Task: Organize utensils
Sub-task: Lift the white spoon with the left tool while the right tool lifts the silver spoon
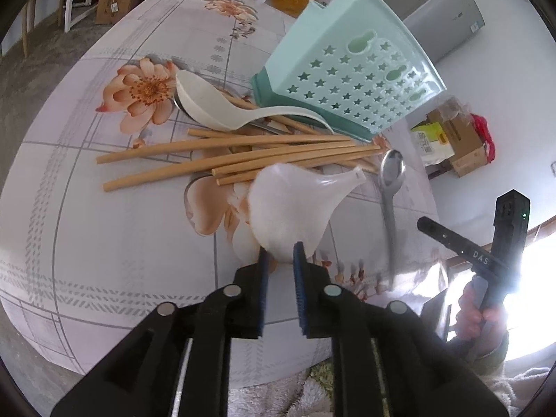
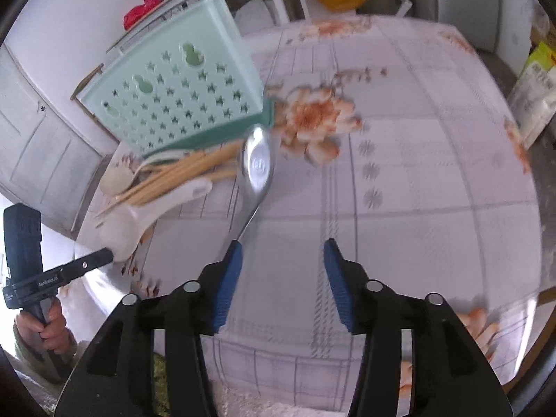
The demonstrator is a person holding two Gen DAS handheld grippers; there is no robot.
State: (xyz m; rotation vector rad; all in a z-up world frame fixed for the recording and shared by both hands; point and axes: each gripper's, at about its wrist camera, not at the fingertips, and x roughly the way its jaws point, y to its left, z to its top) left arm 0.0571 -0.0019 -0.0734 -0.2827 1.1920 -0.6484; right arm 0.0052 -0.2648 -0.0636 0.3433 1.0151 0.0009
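Observation:
My left gripper (image 1: 279,252) is shut on the bowl of a white soup spoon (image 1: 295,205), held just above the table; it also shows in the right wrist view (image 2: 139,219). My right gripper (image 2: 281,253) is open; a metal spoon (image 2: 255,173) lies blurred ahead of its left finger, also seen in the left wrist view (image 1: 391,187). A mint green utensil holder (image 1: 347,76) with star holes stands tilted at the back. Several wooden chopsticks (image 1: 226,153) and a second white spoon (image 1: 215,104) lie in a pile in front of it.
The table has a floral cloth (image 2: 417,208) with open room to the right of the metal spoon. Cardboard boxes (image 1: 451,139) and a grey appliance (image 1: 441,10) stand beyond the table edge.

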